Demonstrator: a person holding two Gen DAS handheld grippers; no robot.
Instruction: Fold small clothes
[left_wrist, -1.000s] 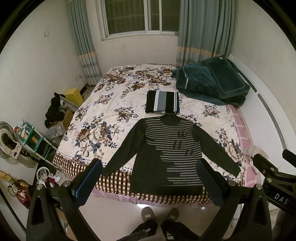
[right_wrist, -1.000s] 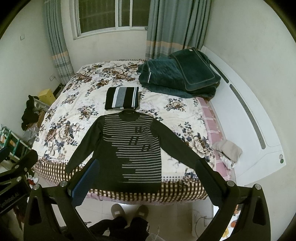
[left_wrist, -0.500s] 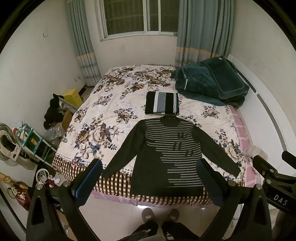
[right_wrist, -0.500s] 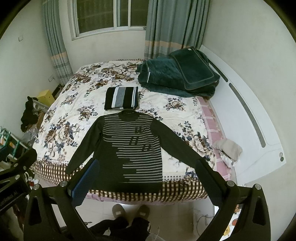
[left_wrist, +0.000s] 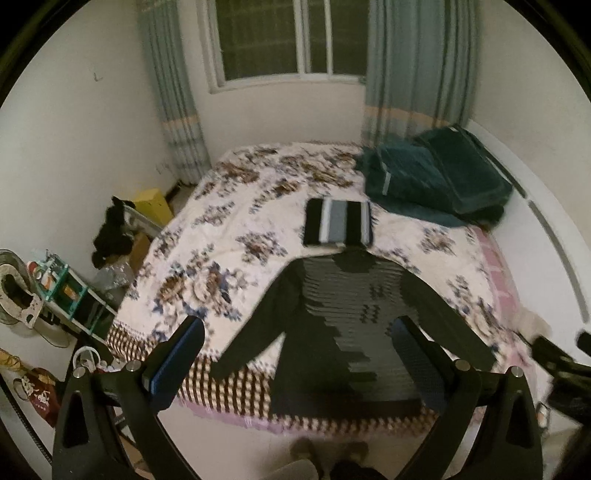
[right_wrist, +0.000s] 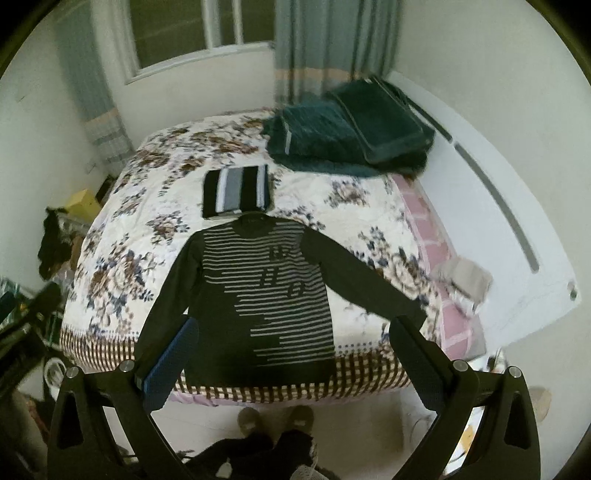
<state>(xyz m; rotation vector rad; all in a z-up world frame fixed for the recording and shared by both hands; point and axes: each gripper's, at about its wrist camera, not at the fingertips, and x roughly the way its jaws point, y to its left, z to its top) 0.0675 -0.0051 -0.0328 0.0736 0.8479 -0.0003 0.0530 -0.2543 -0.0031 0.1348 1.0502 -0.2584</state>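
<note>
A dark sweater with grey stripes (left_wrist: 343, 317) lies flat and spread, sleeves out, at the near end of the floral bed (left_wrist: 229, 236); it also shows in the right wrist view (right_wrist: 266, 291). A folded black, grey and white striped garment (left_wrist: 338, 221) lies just beyond its collar, also in the right wrist view (right_wrist: 236, 190). My left gripper (left_wrist: 299, 339) is open and empty, held above the near edge of the bed. My right gripper (right_wrist: 293, 341) is open and empty, also short of the sweater's hem.
A dark green quilt and pillow (left_wrist: 432, 177) are piled at the far right of the bed. A white headboard (right_wrist: 498, 206) runs along the right. Clutter and a shelf (left_wrist: 66, 291) stand on the floor at the left. My feet (right_wrist: 273, 421) are at the bed's foot.
Both views have shifted and blurred: both grippers are moving, the right one tilting leftward. Both stay open and empty. The sweater has not moved.
</note>
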